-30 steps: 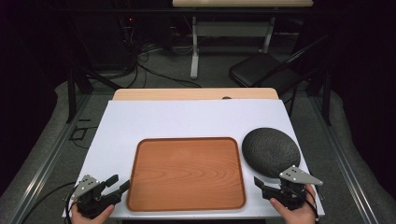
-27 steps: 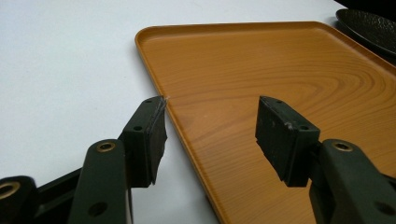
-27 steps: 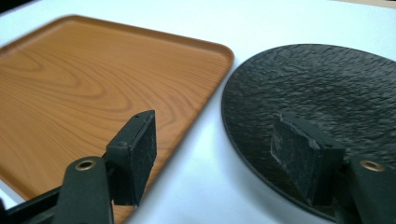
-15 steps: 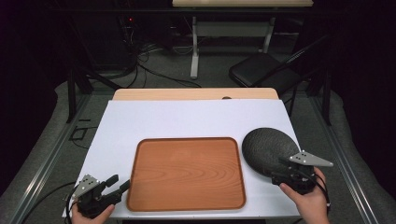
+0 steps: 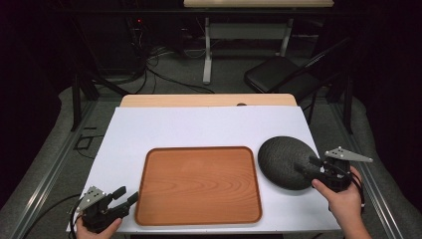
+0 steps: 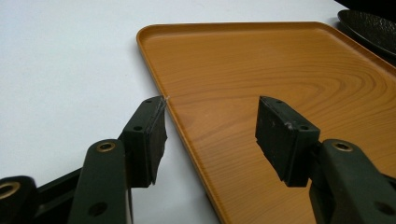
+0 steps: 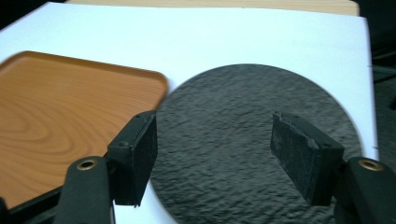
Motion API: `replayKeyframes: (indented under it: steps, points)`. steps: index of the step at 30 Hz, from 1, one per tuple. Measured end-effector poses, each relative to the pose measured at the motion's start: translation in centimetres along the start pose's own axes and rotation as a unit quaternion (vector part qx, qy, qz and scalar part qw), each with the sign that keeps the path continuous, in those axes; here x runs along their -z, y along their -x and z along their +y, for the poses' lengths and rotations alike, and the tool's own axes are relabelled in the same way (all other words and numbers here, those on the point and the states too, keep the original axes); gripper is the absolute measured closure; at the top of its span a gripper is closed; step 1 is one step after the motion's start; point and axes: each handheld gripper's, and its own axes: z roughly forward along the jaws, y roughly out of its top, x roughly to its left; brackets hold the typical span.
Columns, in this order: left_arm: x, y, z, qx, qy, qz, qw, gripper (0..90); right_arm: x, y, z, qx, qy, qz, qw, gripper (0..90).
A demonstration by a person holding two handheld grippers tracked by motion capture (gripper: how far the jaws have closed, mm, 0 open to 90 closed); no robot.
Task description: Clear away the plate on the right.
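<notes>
A brown wooden tray (image 5: pixel 199 184) lies in the middle of the white table, seen close in the left gripper view (image 6: pixel 280 93) and at the left of the right gripper view (image 7: pixel 60 112). A dark round textured plate (image 5: pixel 284 160) (image 7: pixel 247 135) sits just right of the tray. My right gripper (image 5: pixel 307 167) (image 7: pixel 217 158) is open, its jaws hovering over the plate's near right part. My left gripper (image 5: pixel 124 195) (image 6: pixel 210 137) is open at the table's front left corner, its jaws straddling the tray's left rim.
The white table top (image 5: pixel 199 127) ends at a bare wooden strip (image 5: pixel 209 100) at the back. Behind the table are a black chair (image 5: pixel 278 77), a desk frame (image 5: pixel 209 45) and cables on the floor. The plate's edge (image 6: pixel 369 28) peeks into the left gripper view.
My right gripper has moved up and forward from the table's front right corner to over the plate's right side. The left gripper has barely moved.
</notes>
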Motion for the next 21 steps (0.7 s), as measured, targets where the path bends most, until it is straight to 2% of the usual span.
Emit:
replayKeyframes:
  steps: [2, 21]
  points:
    - [0.0, 0.0, 0.0, 0.0, -0.001, 0.0, 1.0, 43.1, 0.0, 0.4, 0.0, -0.003, 0.0, -0.009, 1.0, 31.8]
    - [-0.1, -0.1, 0.0, 0.005, -0.003, 0.001, 1.0, 43.1, -0.1, 4.8, 0.1, -0.059, -0.012, -0.032, 0.9977, 34.9]
